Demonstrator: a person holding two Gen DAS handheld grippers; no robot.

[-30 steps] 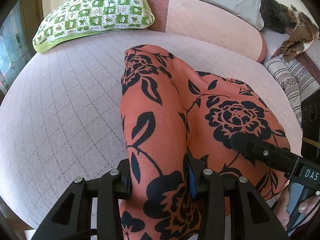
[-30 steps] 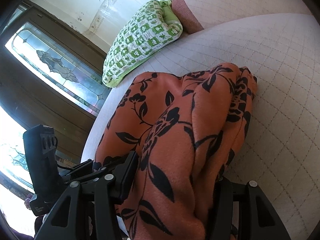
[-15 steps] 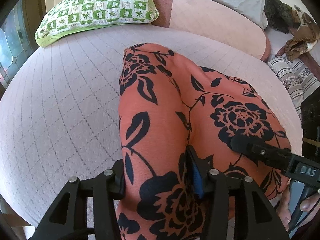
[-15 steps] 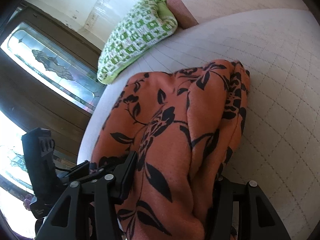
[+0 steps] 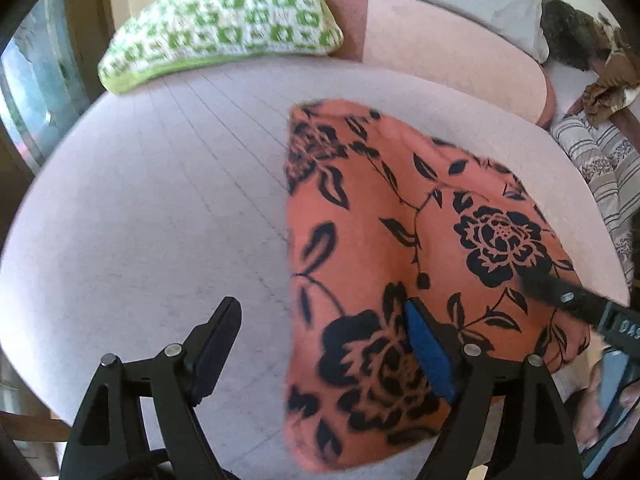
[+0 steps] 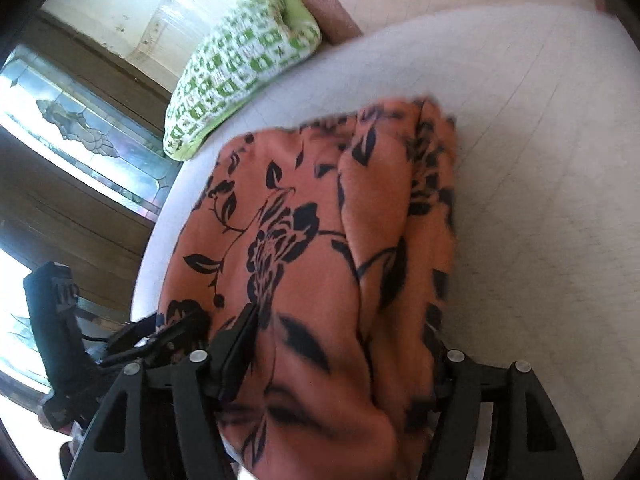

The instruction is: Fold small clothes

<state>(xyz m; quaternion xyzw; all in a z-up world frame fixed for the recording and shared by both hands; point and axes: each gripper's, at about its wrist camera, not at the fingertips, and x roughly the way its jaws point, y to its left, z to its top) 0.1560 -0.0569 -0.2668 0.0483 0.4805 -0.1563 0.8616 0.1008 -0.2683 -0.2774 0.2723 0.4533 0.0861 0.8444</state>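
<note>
An orange garment with a black flower print (image 5: 400, 240) lies folded on the pale quilted bed (image 5: 160, 220). My left gripper (image 5: 320, 344) is open. Its left finger (image 5: 216, 340) stands over bare quilt, and its blue-padded right finger (image 5: 428, 356) rests on the cloth. The garment's near left edge lies between the fingers, not pinched. In the right wrist view my right gripper (image 6: 340, 364) is shut on a thick bunch of the same garment (image 6: 304, 240) at its near edge. The right gripper's finger also shows in the left wrist view (image 5: 568, 298).
A green and white checked pillow (image 5: 224, 28) lies at the far left of the bed, with a pink bolster (image 5: 440, 44) behind. Striped cloth (image 5: 600, 168) and a brown heap (image 5: 608, 84) lie at the right. A stained-glass window (image 6: 80, 136) is beside the bed.
My left gripper has opened and let go of the garment, and has shifted left. The cloth has dropped flat on the bed. My right gripper still holds its bunch.
</note>
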